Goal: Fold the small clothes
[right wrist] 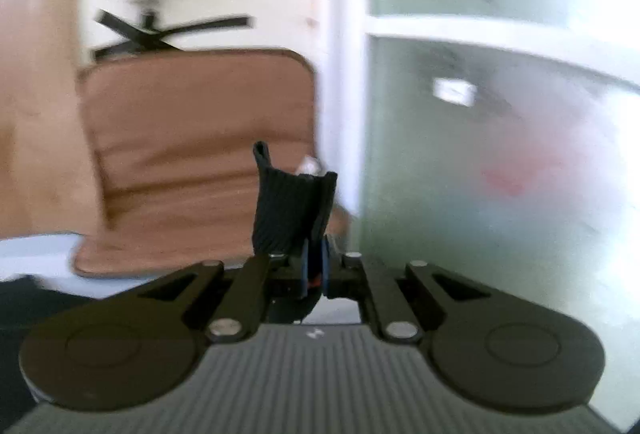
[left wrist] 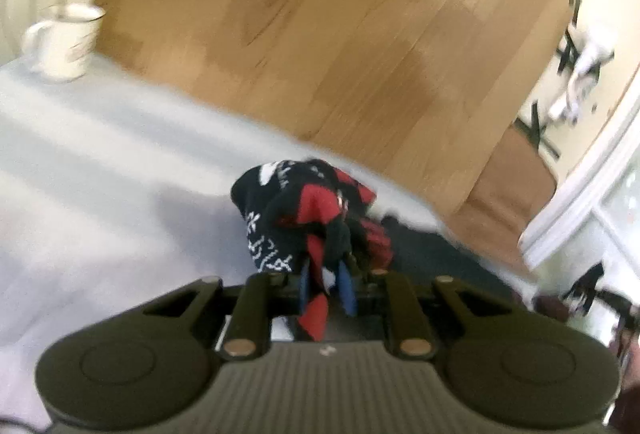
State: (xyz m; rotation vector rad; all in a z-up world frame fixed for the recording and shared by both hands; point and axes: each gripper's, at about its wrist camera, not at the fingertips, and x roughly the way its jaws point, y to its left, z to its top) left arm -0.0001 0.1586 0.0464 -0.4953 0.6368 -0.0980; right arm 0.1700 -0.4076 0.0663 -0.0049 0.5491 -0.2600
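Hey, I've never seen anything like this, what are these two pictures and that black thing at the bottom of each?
Each picture comes from a camera on a hand-held claw that a person carries, one per hand, looking along its two fingers. The left claw is pinching a bunched black, red and white garment over a white-covered surface, where a white mug also stands. The right claw is shut on a black ribbed edge of cloth, with a brown chair behind it. Both pictures are blurred.
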